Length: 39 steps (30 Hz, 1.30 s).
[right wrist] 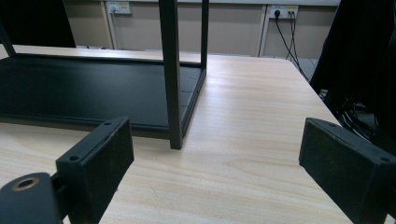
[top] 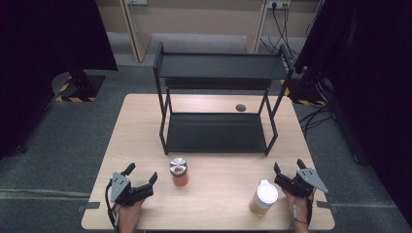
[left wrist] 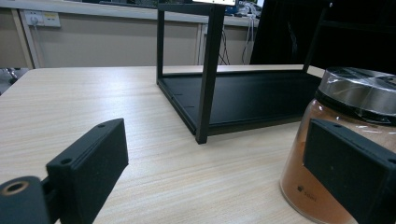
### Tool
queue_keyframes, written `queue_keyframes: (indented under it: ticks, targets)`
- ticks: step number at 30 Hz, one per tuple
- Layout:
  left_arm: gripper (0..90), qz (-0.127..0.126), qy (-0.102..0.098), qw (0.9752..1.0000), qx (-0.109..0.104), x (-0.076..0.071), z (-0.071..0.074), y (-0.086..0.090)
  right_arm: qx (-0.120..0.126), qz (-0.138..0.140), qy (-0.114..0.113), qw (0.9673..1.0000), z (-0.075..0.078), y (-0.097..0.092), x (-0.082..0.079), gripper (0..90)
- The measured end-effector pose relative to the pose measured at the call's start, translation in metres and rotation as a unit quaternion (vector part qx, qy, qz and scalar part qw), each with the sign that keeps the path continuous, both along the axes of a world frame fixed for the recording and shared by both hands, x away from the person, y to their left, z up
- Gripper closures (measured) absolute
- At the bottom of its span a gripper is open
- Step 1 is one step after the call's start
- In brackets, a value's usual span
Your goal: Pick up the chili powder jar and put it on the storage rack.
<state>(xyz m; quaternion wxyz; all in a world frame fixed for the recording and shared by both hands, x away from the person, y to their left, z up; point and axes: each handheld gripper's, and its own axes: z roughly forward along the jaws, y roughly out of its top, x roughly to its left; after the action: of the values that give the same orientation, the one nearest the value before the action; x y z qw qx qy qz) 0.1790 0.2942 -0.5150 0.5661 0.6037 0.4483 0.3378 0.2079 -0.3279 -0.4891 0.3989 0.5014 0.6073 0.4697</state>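
– Two jars stand on the pale wooden table (top: pixel 141 126), right?
– Yes. One is a clear jar of orange-brown powder with a shiny silver lid (top: pixel 179 171), standing in front of the black two-tier metal shelf rack (top: pixel 218 73), toward its left post. The other is a yellowish jar with a flat white lid (top: pixel 264 198), near the table's front edge on the right.
– Where is the left gripper (top: pixel 143 178)?
– Just left of the silver-lidded jar, apart from it. Its jaws stand wide open with nothing between them; in the left gripper view the jar (left wrist: pixel 341 140) sits partly behind the right-hand jaw, outside the gap.
– And the right gripper (top: pixel 289 171)?
– Just right of the white-lidded jar, not touching it. Its jaws are spread wide too, holding nothing; the right gripper view (right wrist: pixel 215 163) looks past them at bare tabletop and the rack's lower tray (right wrist: pixel 84 93)
– Anything on the rack?
– Both tiers look bare
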Motion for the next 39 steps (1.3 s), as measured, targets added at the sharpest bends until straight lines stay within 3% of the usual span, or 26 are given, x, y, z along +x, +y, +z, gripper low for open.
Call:
queue_keyframes:
  ticks: [17, 21, 25, 31, 39]
  targets:
    - [5.8, -0.011, 0.003, 0.9999, -0.010, 0.002, 0.000, 0.005, 0.000, 0.002, 0.002, 1.0000, 0.000, -0.001, 0.001, 10.2]
    - [5.9, -0.021, 0.014, 0.9995, -0.019, 0.005, 0.002, 0.009, 0.000, 0.003, 0.003, 1.0000, 0.001, -0.001, 0.001, 10.4]
    - [5.2, -0.039, 0.010, 0.9989, -0.022, 0.008, 0.004, 0.012, 0.001, 0.005, 0.006, 1.0000, 0.002, -0.002, 0.002, 10.6]
    - [6.1, -0.070, 0.011, 0.9975, 0.000, 0.011, 0.015, 0.008, 0.002, 0.006, 0.009, 0.9999, 0.003, -0.003, 0.003, 10.9]
    - [5.4, -0.113, 0.021, 0.9931, 0.025, 0.014, 0.028, 0.007, 0.004, 0.008, 0.008, 0.9999, 0.002, -0.003, 0.003, 11.0]
